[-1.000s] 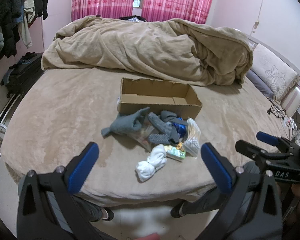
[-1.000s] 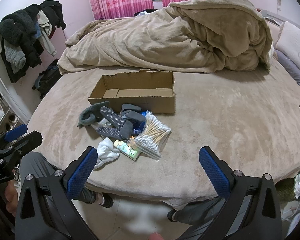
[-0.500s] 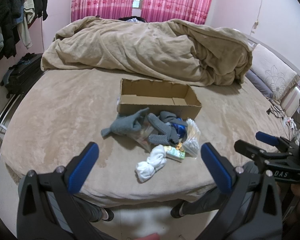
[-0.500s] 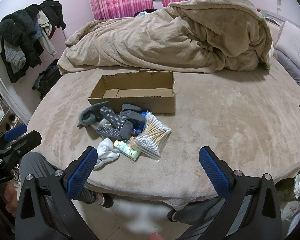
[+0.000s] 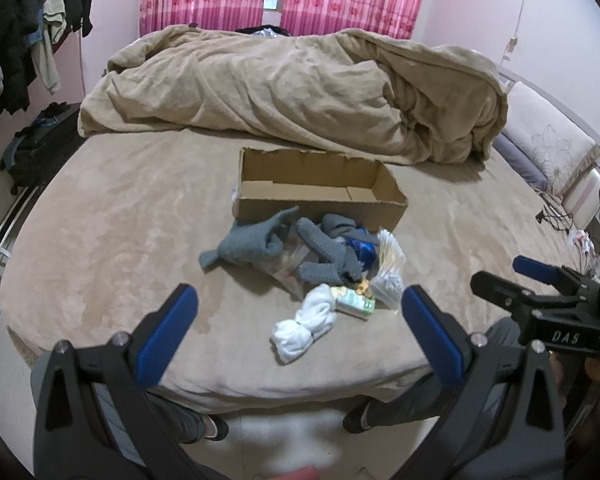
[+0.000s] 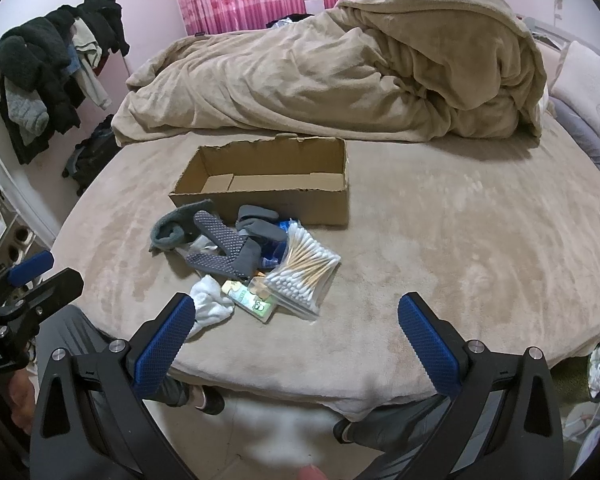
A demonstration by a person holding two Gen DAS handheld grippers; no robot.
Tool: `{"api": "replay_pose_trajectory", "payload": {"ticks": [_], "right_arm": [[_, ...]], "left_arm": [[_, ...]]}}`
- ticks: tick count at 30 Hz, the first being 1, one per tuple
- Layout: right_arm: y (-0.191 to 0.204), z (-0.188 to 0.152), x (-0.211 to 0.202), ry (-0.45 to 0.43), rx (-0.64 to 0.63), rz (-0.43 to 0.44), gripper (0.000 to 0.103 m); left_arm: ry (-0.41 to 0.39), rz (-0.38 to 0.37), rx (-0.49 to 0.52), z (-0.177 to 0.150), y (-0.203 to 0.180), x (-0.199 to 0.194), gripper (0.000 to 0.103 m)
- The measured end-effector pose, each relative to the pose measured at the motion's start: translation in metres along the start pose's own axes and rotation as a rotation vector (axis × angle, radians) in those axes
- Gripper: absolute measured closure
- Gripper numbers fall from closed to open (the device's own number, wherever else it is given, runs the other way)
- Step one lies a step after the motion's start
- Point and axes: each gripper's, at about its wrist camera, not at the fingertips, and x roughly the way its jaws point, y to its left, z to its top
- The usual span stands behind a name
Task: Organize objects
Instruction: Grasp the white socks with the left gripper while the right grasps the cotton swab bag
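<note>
An empty open cardboard box [image 5: 320, 194] [image 6: 268, 188] sits mid-bed. In front of it lies a pile: grey socks [image 5: 252, 242] [image 6: 220, 240], a white sock bundle [image 5: 306, 322] [image 6: 210, 304], a bag of cotton swabs [image 6: 304, 272] [image 5: 388, 272], a small green packet [image 5: 356, 302] [image 6: 252, 300] and a blue item [image 5: 362, 248]. My left gripper [image 5: 298, 336] is open and empty, near the bed's front edge, short of the pile. My right gripper [image 6: 294, 340] is open and empty, right of the left one, also short of the pile.
A rumpled tan blanket [image 5: 292, 88] [image 6: 360, 68] fills the back of the bed. Pillows [image 5: 548, 152] lie at the right. Clothes hang on a rack [image 6: 48, 72] at the left, above a dark bag [image 5: 36, 148]. The person's legs show below the bed's edge.
</note>
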Motion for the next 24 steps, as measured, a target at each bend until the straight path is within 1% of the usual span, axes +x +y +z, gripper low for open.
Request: {"api": "replay_pose_trajectory", "payload": {"ticks": [2,6,9,11,13,15,17,22,24], "right_arm": [[-0.002,0.003,0.006,0.009,0.002,-0.003,0.000],[-0.005,0.003,0.022,0.017,-0.005,-0.017,0.000],[-0.009,0.002,0.039,0.034,-0.013,-0.028,0.000],[-0.012,0.002,0.052,0.050,-0.018,-0.030,0.000],[-0.016,0.000,0.065,0.057,-0.020,-0.034,0.001],[-0.021,-0.001,0.078,0.072,-0.012,-0.029,0.003],[-0.024,-0.002,0.091,0.085,-0.008,-0.023,0.005],[-0.027,0.000,0.119,0.100,0.006,0.024,0.007],[-0.027,0.002,0.130,0.105,0.014,0.043,0.009]], "left_arm": [[0.007,0.001,0.004,-0.002,0.001,0.007,0.001],[0.047,0.006,0.011,-0.008,0.003,0.030,0.003],[0.093,0.014,0.025,-0.017,0.005,0.054,0.008],[0.121,0.019,0.039,-0.023,0.005,0.069,0.009],[0.153,0.014,0.049,-0.029,0.005,0.085,0.013],[0.182,0.010,0.055,-0.034,0.006,0.101,0.014],[0.211,0.002,0.057,-0.040,0.007,0.117,0.020],[0.260,-0.014,0.098,-0.051,0.003,0.148,0.041],[0.262,-0.038,0.106,-0.054,0.001,0.155,0.045]]}}
